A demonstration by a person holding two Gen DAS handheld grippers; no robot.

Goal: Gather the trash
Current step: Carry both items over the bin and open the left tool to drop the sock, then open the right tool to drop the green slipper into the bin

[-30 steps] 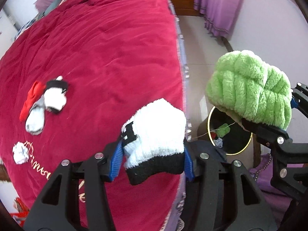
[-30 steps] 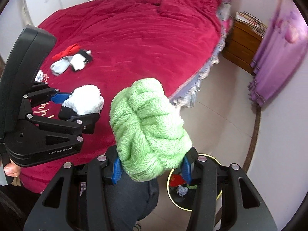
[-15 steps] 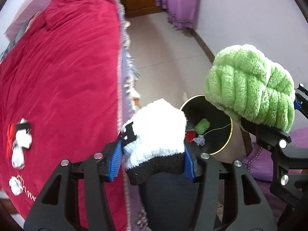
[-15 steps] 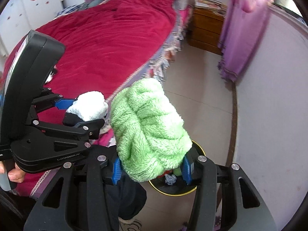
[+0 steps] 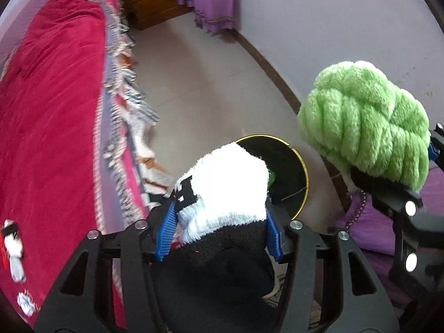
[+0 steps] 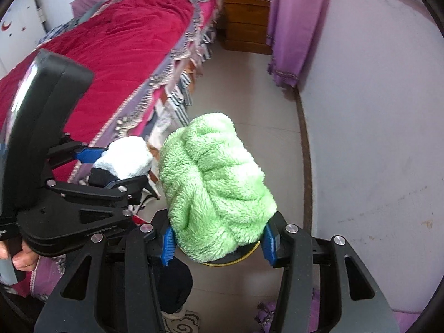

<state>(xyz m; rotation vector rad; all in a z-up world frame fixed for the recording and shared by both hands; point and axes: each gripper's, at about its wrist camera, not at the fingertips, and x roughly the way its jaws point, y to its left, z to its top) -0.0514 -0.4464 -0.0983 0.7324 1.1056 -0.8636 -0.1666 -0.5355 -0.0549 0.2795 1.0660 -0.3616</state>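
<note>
1. Both my hands have swung off the red quilted bed (image 5: 50,127) to above the black gold-rimmed round bin (image 5: 301,163).
2. My left gripper (image 5: 219,227) fingers are opening around the soft, light white-and-black knitted sock (image 5: 224,188), pads touching its cuff.
3. My right gripper (image 6: 217,242) fingers pinch the squashy fluffy green plush bundle (image 6: 213,186) at its base.

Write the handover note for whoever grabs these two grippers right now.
Left gripper: jaws opening around the white and black sock, above the bin.
Right gripper: shut on the green fluffy sock, also over the bin.
Done: some bits already lie in the bin.
Left: drop both socks in, then fetch the socks and the paper wad from the red bed.
</note>
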